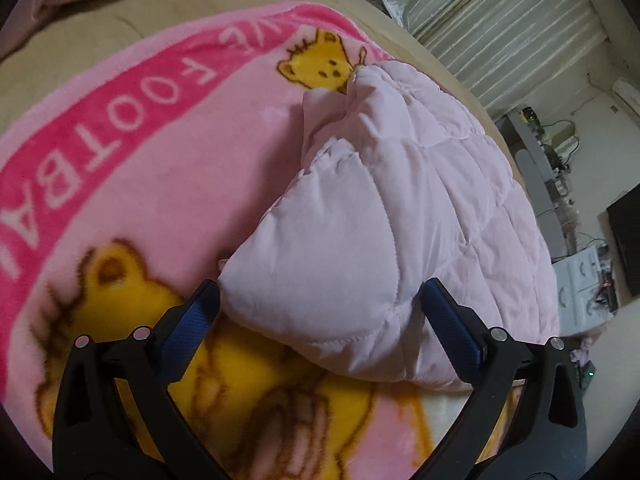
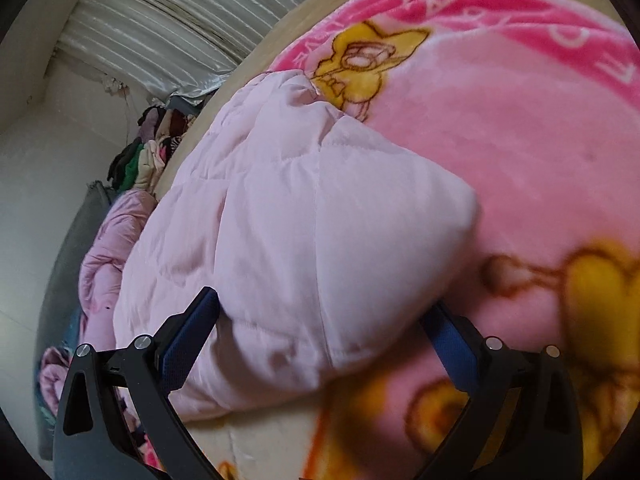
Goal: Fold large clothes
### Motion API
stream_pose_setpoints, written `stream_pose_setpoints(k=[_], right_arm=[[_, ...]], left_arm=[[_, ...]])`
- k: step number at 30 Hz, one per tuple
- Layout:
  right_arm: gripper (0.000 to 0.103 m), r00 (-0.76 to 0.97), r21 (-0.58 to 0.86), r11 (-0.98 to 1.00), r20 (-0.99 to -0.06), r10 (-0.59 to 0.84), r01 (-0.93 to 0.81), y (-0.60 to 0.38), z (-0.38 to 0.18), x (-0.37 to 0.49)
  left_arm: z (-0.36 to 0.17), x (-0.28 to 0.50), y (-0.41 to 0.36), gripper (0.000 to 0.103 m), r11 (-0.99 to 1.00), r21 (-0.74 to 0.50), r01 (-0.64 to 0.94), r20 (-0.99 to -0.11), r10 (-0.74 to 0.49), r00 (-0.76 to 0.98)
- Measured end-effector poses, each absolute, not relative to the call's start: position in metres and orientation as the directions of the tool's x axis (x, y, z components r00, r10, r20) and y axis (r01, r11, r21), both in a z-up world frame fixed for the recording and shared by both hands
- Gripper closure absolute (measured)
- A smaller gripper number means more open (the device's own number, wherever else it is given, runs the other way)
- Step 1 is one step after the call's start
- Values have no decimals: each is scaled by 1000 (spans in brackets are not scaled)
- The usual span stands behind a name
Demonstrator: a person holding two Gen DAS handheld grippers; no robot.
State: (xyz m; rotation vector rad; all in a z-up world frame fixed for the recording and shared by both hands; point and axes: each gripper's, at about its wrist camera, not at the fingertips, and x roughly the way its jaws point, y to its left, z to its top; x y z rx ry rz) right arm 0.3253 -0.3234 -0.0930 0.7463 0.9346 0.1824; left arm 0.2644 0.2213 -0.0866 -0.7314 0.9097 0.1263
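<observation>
Item: pale pink quilted padded garment [image 1: 384, 216], lower centre of frame, on pink bear-print fleece blanket [image 1: 168, 152]. Soft, puffy, light, likely slippery; grasp corner seams. Left gripper [image 1: 320, 308] and right gripper [image 2: 324, 312] jaws spread, straddling corners, unclenched.

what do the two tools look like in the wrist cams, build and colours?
Both look the same. The left tool and right tool each have two matte black angular fingers with triangular cutouts, textured blue pads on the inner faces, and round silver pivot screws near the knuckles. No cables, markings, sleeves or hands show in either view.
</observation>
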Motion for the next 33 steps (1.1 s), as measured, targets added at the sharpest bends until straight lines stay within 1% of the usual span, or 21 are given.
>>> stream_pose_setpoints(k=[4,11,15,18,21,23,24,26,27,29,30,31,32,33], right_arm=[[4,582,648,747,-669,463,150,-320,-95,339],[4,556,678,727,-647,522,106,-322,-107,360],[4,563,664,742,-648,513,88,-318,-106,359],[5,570,658,748,-647,506,83,-317,-104,357],[11,575,653,754,-644,504,71,-315,-102,356],[21,575,654,754,-639,511,58,-314,-100,356],[23,576,648,760,-641,508,51,-314,-99,356],[33,577,633,773,-645,501,36,-311,-94,355],[36,581,624,781,-646,495,28,-309,-92,355],[48,592,593,805,-649,478,1,-304,-84,352],[52,602,572,820,-649,465,-16,-301,-78,350],[57,612,558,829,-647,455,-27,-299,-73,347],[61,621,547,836,-643,447,-35,-296,-69,343],[62,631,534,844,-640,438,-43,-293,-64,340]], left_arm=[[-94,273,221,8,739,-547,-393,-748,-221,626],[-92,288,216,8,750,-528,-400,-755,-199,624],[-93,298,213,8,763,-504,-404,-760,-170,628],[-95,300,212,8,761,-507,-403,-756,-169,632],[-99,304,214,8,755,-524,-394,-749,-188,636],[-103,308,217,8,743,-544,-388,-742,-211,637],[-104,308,218,8,736,-559,-383,-736,-227,638],[-103,309,218,8,738,-557,-380,-733,-222,642],[-102,309,216,10,745,-550,-379,-735,-215,644],[-95,308,210,20,776,-516,-363,-740,-190,645],[-87,307,206,29,797,-492,-350,-741,-172,650],[-82,308,203,40,815,-470,-340,-740,-155,654],[-75,307,199,45,834,-443,-328,-739,-133,660],[-65,305,193,55,858,-407,-314,-734,-103,671]])
